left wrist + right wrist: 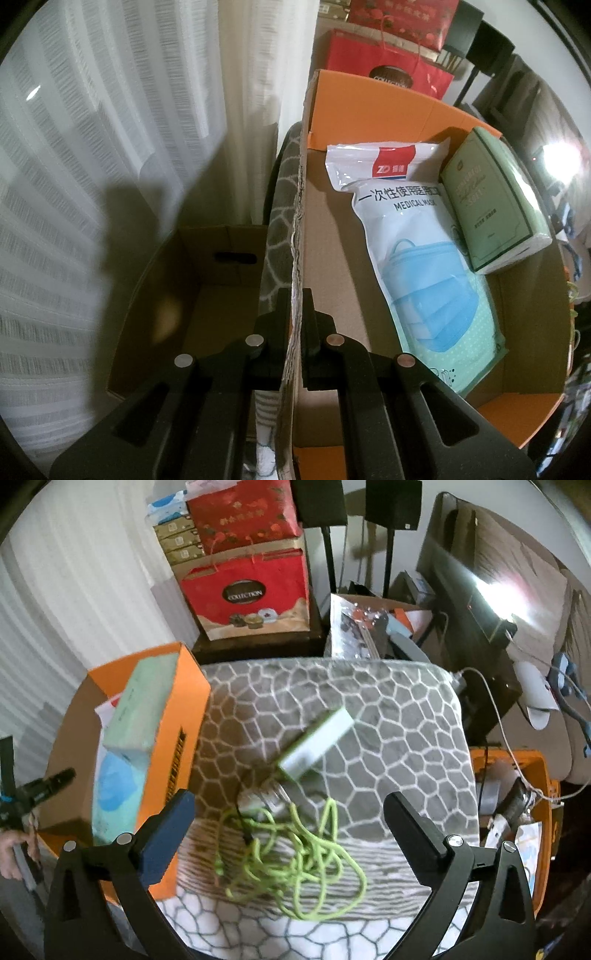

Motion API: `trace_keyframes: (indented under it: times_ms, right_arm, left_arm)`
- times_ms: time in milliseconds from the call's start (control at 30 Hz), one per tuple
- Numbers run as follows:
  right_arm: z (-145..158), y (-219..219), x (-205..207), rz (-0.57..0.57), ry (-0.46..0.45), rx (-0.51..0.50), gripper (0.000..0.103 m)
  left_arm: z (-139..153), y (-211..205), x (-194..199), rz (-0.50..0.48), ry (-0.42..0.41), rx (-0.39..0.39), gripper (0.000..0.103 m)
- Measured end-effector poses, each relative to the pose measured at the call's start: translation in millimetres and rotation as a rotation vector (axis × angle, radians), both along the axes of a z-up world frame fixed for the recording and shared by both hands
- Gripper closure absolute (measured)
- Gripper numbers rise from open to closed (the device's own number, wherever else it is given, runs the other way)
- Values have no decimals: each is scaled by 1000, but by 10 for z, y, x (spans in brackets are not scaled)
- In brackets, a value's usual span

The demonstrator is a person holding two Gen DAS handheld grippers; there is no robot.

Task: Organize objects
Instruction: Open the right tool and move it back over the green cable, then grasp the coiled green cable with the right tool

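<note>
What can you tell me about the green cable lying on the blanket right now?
The green cable is a thin, bright lime cord with a matte, braided look, lying in a loose tangle of loops on the grey honeycomb-patterned blanket. A dark plug end shows in the tangle. At its upper end it reaches a blurred white charger block. It lies between the fingers of the open right gripper, which do not touch it.

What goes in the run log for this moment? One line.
left claw: shut on box wall | right claw: open over green cord | in orange box: mask pack, tissue pack
</note>
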State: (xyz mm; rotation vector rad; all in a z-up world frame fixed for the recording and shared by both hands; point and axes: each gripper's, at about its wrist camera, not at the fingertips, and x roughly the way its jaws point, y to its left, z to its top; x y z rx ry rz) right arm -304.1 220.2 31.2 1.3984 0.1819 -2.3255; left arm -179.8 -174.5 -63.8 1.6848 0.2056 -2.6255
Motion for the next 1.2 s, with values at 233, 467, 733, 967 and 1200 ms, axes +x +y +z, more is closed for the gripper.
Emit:
trace_keyframes:
  times_ms: [233,467,733,967,1200]
  right_arm:
    - [-196,148,145,31,-15,20,0]
    - [-453,209,276,67,-46,24,0]
    - [-653,201,360,114,-67,-15,1]
    - [-860,228,279,91,-106,-53,4]
    - [-898,175,284,113,-110,-74,18]
  left_arm:
    - [-3,-6,-1,1,-1,0,99]
    - [-10,-23,-13,5,-3,3,99]
    - [-8,-29,-15,6,-5,2,99]
    - [-9,-25,-18,8,-5,1,98]
    - [-5,-18,-9,8,-5,-1,98]
